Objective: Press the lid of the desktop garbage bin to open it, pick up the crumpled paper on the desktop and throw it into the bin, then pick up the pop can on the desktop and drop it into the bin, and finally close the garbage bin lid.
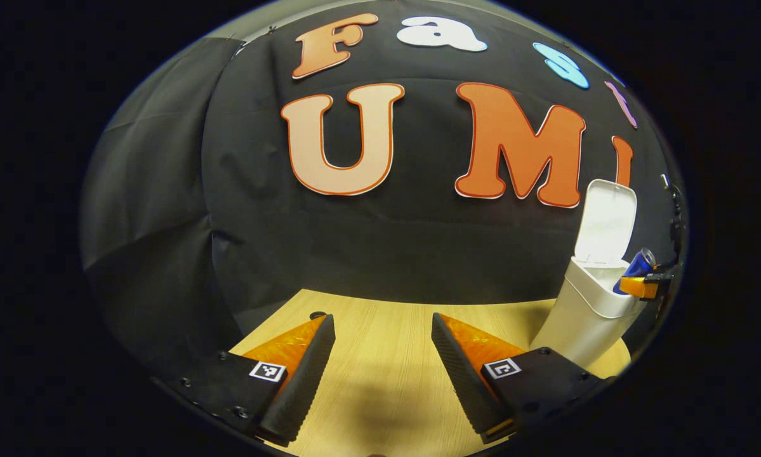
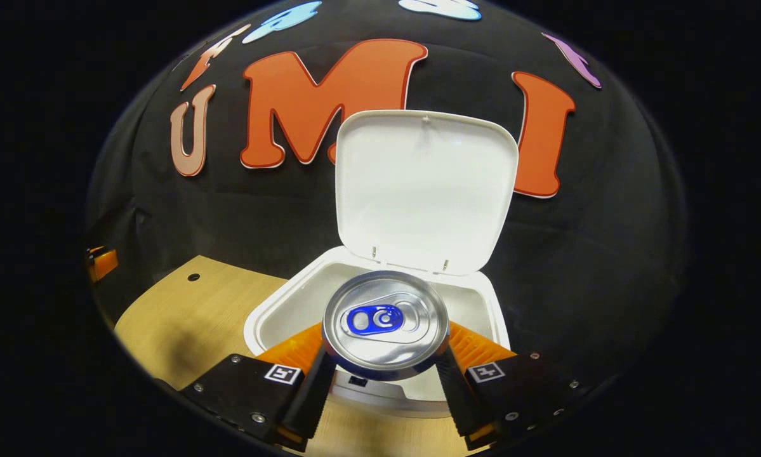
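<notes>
1. The right gripper (image 2: 383, 374) clamps the can (image 2: 385, 324) between both fingers, top facing the camera.
2. The can hangs over the open bin (image 2: 278, 311), whose lid (image 2: 424, 190) stands upright.
3. The left gripper (image 1: 383, 368) is spread wide over the table (image 1: 380, 381), holding nothing.

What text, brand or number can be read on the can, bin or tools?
No text can be read on any of them.
Silver pop can with a blue tab, top face: no legible print.
White plastic bin and its raised lid: blank.
Black-and-white square markers on the left tool and right tool: patterns, not text.
</notes>
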Tool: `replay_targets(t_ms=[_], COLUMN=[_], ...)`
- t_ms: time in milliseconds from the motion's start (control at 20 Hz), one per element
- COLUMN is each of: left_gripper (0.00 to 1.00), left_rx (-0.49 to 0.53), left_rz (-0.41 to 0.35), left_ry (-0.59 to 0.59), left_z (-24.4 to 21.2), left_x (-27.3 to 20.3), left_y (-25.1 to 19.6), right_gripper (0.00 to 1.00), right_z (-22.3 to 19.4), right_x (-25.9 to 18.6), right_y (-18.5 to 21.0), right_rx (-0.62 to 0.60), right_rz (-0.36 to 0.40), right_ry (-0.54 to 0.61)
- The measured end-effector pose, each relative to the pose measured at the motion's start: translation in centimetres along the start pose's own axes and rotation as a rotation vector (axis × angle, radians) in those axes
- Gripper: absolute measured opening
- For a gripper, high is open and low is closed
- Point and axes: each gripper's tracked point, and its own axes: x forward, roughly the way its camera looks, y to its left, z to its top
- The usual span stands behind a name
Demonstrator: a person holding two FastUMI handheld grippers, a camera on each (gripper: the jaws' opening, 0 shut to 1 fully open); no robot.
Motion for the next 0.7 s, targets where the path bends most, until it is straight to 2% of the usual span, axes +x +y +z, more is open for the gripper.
replay_targets(t_ms=[700], left_gripper=[0.98], left_rx=[-0.005], left_rz=[0.025], left_ry=[-0.011], left_z=[0.2], left_x=[-1.6], left_y=[1.3], right_gripper=[0.82], right_z=[-0.8], right_x=[0.6], right_y=[0.2], right_rx=[0.085], right_rz=[0.01], right_ry=[0.046])
